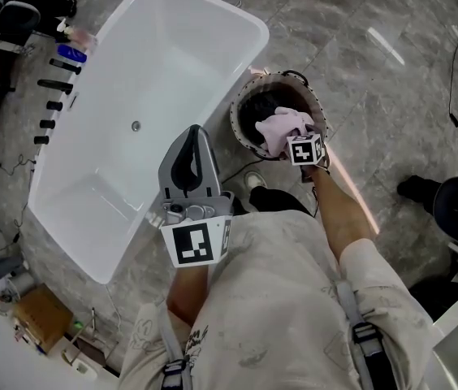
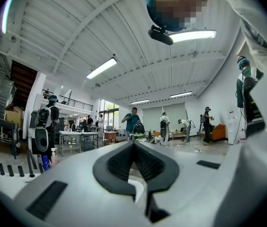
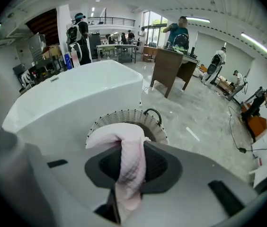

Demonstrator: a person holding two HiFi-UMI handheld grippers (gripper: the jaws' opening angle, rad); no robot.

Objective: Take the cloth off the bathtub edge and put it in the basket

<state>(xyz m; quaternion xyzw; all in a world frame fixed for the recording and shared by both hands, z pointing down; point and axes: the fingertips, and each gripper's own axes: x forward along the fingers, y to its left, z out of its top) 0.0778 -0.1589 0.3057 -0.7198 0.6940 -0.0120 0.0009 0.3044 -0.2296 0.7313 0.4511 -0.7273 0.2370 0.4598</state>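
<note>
The right gripper is pinching the pink cloth, holding it over the basket's mouth, within the rim. The basket is standing just beside the tub's corner, with bare floor lying open on its right. The left gripper, jaws together and empty, is hovering over the tub's near edge.

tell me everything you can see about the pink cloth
The pink cloth is a soft, towel-like fabric, crumpled and folded over itself. The right gripper has it pinched between its jaws. One strip runs down between the pads, and the bunched rest sits over the mouth of the woven basket, beside the bathtub. Whether it touches the basket's dark inside cannot be told.
</note>
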